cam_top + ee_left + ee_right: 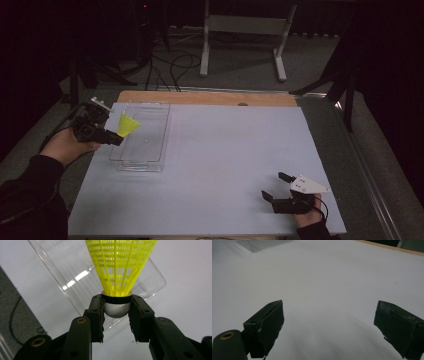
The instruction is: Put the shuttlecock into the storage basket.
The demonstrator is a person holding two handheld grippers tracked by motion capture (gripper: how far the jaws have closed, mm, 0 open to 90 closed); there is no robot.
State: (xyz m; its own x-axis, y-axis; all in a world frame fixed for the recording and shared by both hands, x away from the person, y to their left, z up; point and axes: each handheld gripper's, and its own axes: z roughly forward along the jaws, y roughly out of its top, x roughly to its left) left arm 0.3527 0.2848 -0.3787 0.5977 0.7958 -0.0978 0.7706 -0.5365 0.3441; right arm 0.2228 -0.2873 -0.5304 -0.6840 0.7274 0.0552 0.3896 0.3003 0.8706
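Note:
A yellow shuttlecock with a silver rounded cap is held over the left edge of a clear plastic tray. My left gripper is shut on the cap, its jaws pressing both sides, and the mesh skirt points away over the tray. My right gripper rests at the near right of the white sheet, open wide with nothing between its pads.
The white sheet covers most of the table; a wooden edge runs along the back. A tray corner lies far ahead of the right gripper. Cables and a stand's legs lie on the floor behind.

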